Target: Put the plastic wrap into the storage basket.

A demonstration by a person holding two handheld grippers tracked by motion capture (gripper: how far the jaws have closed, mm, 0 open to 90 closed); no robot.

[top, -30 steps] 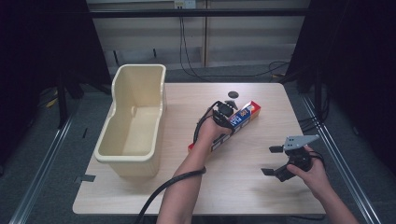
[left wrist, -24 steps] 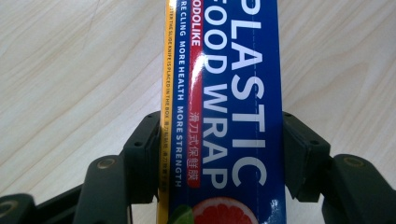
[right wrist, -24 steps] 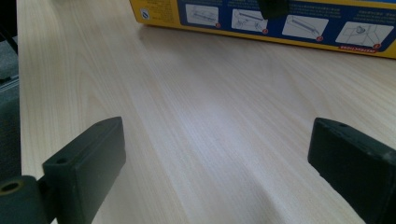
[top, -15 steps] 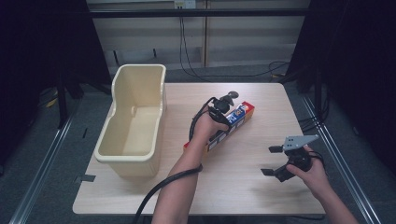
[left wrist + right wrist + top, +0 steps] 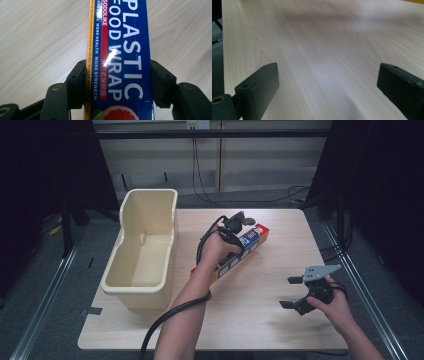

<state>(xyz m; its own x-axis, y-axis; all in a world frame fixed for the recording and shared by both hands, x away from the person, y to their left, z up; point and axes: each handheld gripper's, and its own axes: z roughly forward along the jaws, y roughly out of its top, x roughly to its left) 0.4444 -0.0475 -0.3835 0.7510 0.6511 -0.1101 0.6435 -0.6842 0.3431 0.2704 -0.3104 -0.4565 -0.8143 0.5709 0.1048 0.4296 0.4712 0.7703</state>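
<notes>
My left tongs (image 5: 117, 82) clamp the plastic wrap box (image 5: 120, 50) lying on the counter (image 5: 260, 320); my right tongs (image 5: 290, 292) hover wide apart above bare wood.

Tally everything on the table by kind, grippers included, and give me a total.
Plastic wrap box: 1, lying on the table between the jaws of the left gripper
Cream plastic tub: 1
Grippers: 2, the left gripper and the right gripper, which is open over bare wood
Total: 4
</notes>
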